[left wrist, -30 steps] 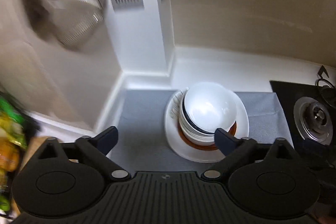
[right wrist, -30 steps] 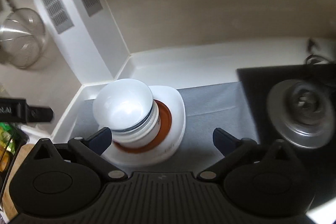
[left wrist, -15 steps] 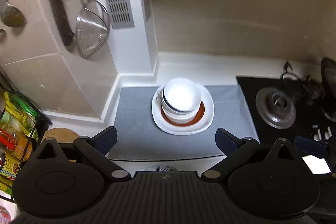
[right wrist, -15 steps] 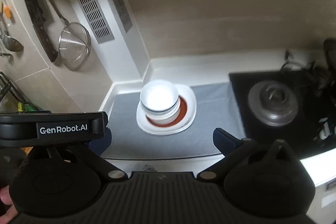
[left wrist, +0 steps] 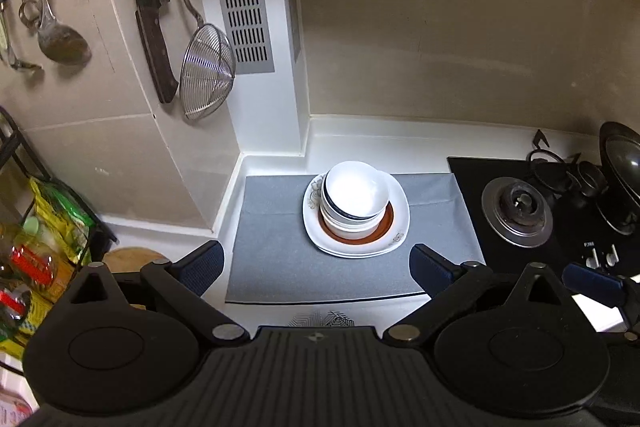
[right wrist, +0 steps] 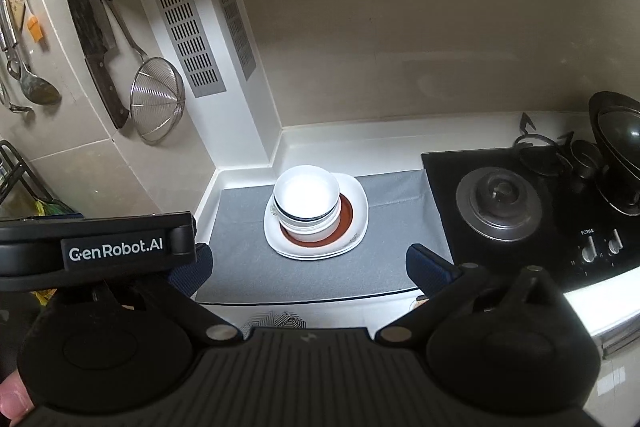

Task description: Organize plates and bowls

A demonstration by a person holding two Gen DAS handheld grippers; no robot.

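Both grippers hung wide open and empty above the counter: left gripper (left wrist: 316, 267) and right gripper (right wrist: 306, 265) alike. Between wall strainer (left wrist: 206, 71) and burner (left wrist: 518, 209), bowls (left wrist: 354, 197) sat nested on plates (left wrist: 394, 241), the pile resting on a grey mat (left wrist: 264, 255), seemingly gathered into one stack for tidiness.

Left gripper (left wrist: 316, 267): black ribbed body, round discs, silver pivot screws. Fingers (left wrist: 202, 267) have dark blue pads. Right gripper (right wrist: 308, 265) matches.
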